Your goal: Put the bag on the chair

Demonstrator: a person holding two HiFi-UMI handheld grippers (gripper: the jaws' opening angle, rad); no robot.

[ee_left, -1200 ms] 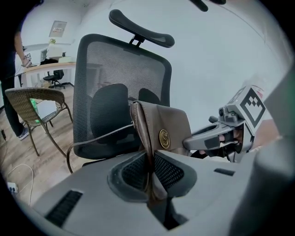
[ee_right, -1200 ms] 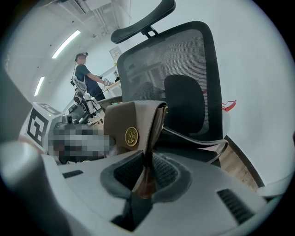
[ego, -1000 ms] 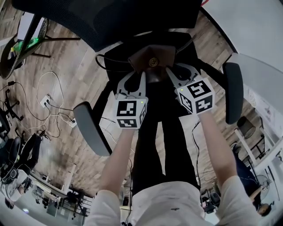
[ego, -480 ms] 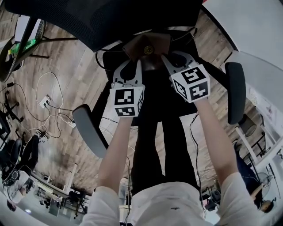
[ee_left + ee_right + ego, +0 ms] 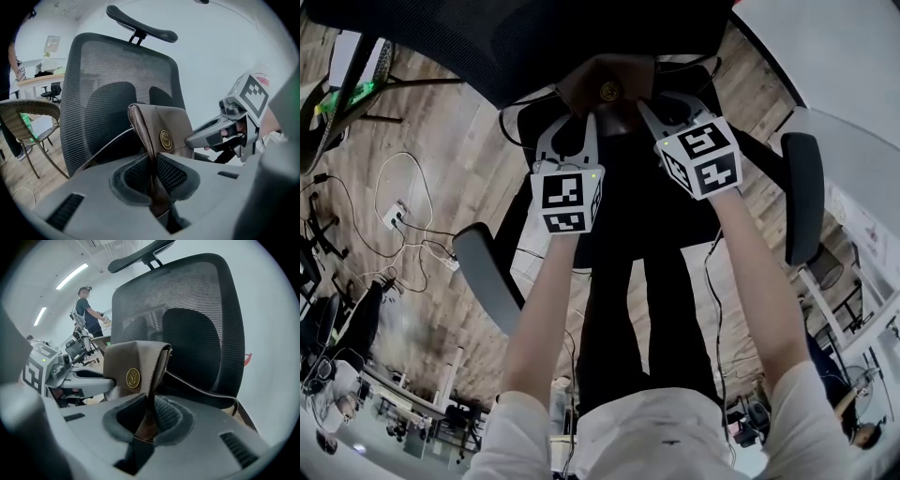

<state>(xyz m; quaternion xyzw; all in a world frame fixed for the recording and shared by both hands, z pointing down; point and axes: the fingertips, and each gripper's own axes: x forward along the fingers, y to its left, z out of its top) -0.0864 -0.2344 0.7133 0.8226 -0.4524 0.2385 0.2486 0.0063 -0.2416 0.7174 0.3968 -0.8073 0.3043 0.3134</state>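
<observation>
A: Which markings on the bag (image 5: 161,126) are legible?

B: None as text. Its flap carries a round gold emblem (image 5: 165,139) with a curled figure. No lettering can be made out on it.

A: What do the two marker cubes (image 5: 567,202) (image 5: 703,159) bear?

B: Black-and-white square code patterns on each visible face, with no characters or numbers.

A: Is any signage present?

B: One pale sheet (image 5: 52,44) hangs on the far wall in the left gripper view. Its print is too small to read.

Left gripper view, nine o'clock: wicker chair (image 5: 28,115). Head view, nine o'clock: power strip (image 5: 397,217), white cables (image 5: 389,173), wood floor (image 5: 464,131).
</observation>
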